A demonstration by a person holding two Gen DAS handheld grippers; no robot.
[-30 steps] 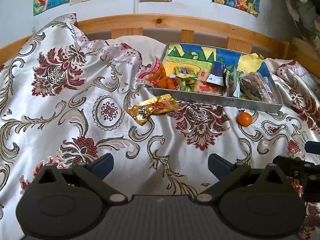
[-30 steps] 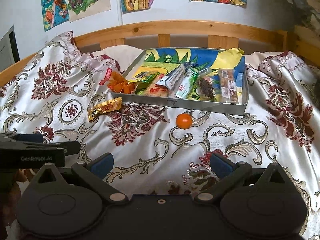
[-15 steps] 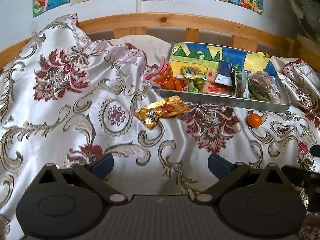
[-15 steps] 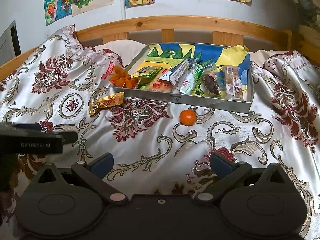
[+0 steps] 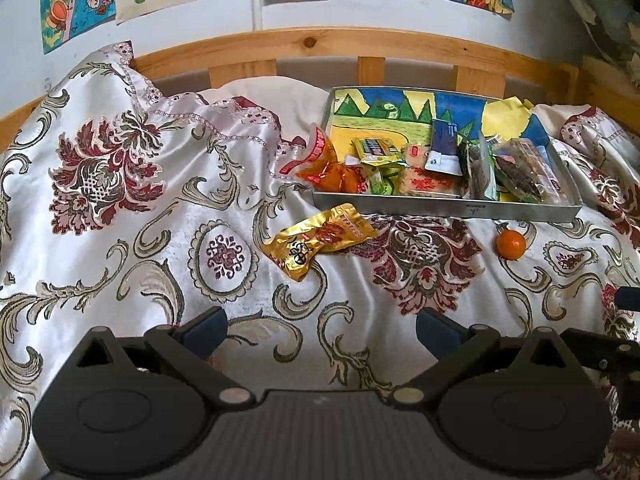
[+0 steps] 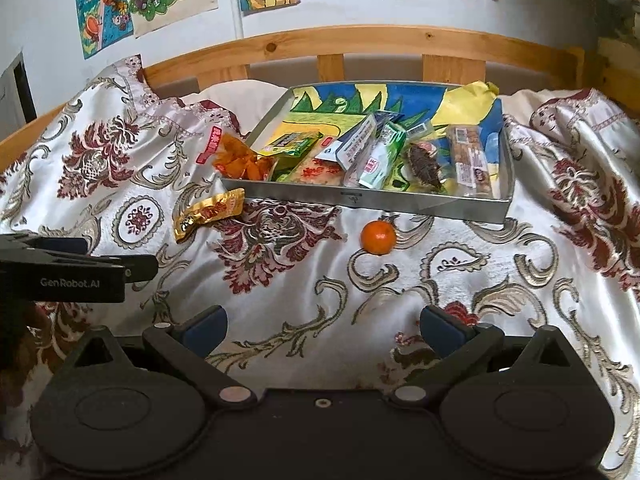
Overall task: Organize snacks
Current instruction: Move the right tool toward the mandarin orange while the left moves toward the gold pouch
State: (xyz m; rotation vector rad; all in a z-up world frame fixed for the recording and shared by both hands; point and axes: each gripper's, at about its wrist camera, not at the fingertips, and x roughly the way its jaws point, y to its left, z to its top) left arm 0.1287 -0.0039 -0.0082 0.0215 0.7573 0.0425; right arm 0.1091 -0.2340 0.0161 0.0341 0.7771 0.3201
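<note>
Ahead of the left tongs [image 5: 320, 326], now nearer the gold snack packet [image 5: 320, 242] beside the tray [image 5: 440, 206], and of the right tongs [image 6: 322, 328] closing on the small orange [image 6: 378, 237], both pairs gape wide and empty, pickups apparently next.

We hold our left gripper [image 5: 321, 326] low and level, its two blue-padded fingers [image 5: 206, 326] spread wide with nothing between them. Our right gripper [image 6: 323, 326] sits the same way, jaws wide apart and empty. From the right wrist view, the left gripper shows side-on, just off to its left.
</note>
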